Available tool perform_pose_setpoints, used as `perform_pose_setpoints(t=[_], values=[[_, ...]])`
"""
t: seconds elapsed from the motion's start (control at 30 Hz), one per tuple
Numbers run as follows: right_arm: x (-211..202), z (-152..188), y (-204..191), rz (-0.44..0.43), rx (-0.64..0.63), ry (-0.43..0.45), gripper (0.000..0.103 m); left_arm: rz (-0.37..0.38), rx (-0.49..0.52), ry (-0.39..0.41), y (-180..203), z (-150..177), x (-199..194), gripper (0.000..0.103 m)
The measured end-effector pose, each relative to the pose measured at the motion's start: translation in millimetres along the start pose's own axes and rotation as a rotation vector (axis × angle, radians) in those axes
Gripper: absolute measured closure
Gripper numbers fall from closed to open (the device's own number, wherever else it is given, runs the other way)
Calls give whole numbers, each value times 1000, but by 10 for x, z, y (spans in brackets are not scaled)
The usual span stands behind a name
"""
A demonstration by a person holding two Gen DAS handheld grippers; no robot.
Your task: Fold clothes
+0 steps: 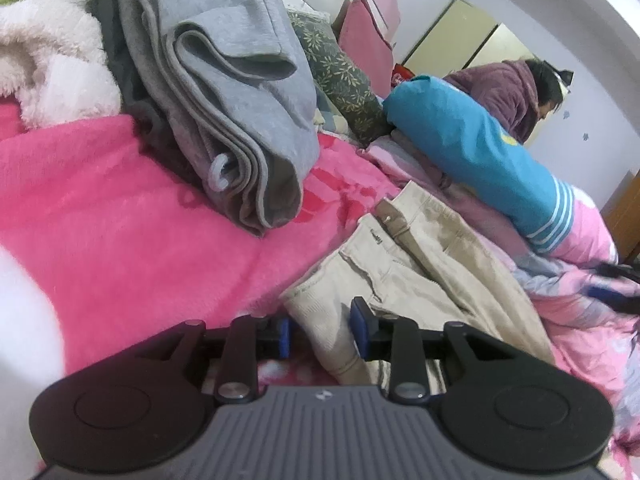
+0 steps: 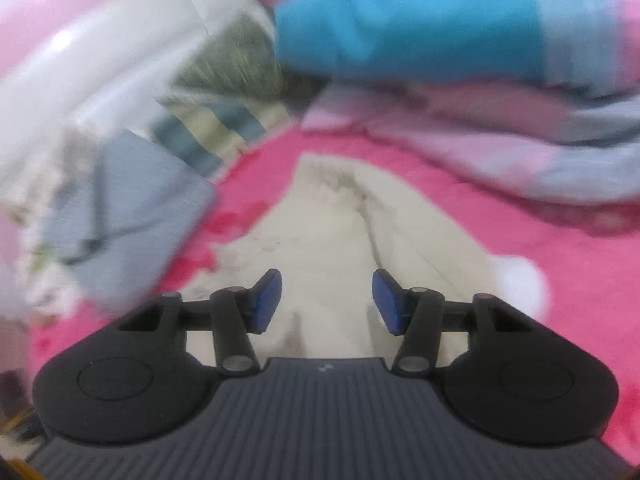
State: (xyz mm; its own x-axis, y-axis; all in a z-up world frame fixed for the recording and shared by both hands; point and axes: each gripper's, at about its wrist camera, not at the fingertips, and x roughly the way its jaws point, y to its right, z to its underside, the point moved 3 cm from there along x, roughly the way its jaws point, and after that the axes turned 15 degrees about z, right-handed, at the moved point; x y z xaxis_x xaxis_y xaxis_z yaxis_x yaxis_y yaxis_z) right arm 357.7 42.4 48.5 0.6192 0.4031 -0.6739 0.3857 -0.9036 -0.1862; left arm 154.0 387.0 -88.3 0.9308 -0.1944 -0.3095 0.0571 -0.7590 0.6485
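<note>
Nearest, the left gripper [image 1: 320, 330] has its blue pads closed on a fold of the beige trousers [image 1: 420, 276], which lie along the pink blanket [image 1: 120, 220] covering the bed. The right gripper [image 2: 326, 300] hangs above the same trousers [image 2: 320, 232] with its jaws apart and nothing between them; that view is blurred, so contact seems unlikely. Further up the blanket sits a folded grey garment [image 1: 236, 120], then a blue striped top [image 1: 480, 148] toward the far edge, with a person [image 1: 516, 92] beyond
</note>
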Motion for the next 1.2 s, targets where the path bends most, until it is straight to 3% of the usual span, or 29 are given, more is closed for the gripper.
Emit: perform_pose_setpoints(t=[0.13, 0.23, 0.37, 0.5, 0.63, 0.73, 0.8, 0.93, 1.03, 1.2], values=[[-1360, 421, 761, -13, 133, 84, 42, -36, 36, 72, 117, -58, -176, 49], [-2247, 971, 1327, 76, 232, 127, 37, -88, 105, 135, 328, -118, -444, 48], [-3090, 1742, 1916, 226, 377, 155, 36, -97, 191, 153, 832, -176, -811, 48], [-3555, 2443, 2309, 246, 556, 205, 35, -24, 289, 87, 1625, -95, -973, 41], [-3537, 2950, 2517, 221, 676, 212, 35, 161, 300, -29, 2351, 345, -828, 37], [-3392, 3117, 2568, 192, 714, 201, 35, 225, 313, -136, 2666, 874, -507, 37], [-3317, 3137, 2554, 188, 707, 196, 35, 230, 324, -198, 2771, 1208, -263, 40], [-3196, 3030, 2539, 233, 635, 196, 35, 193, 335, -240, 2828, 1629, 101, 43], [-3086, 2905, 2631, 294, 593, 197, 35, 210, 297, -245, 2829, 1710, 311, 43], [-2610, 2507, 2809, 303, 542, 158, 32, 198, 260, -228, 2678, 1837, 578, 44]])
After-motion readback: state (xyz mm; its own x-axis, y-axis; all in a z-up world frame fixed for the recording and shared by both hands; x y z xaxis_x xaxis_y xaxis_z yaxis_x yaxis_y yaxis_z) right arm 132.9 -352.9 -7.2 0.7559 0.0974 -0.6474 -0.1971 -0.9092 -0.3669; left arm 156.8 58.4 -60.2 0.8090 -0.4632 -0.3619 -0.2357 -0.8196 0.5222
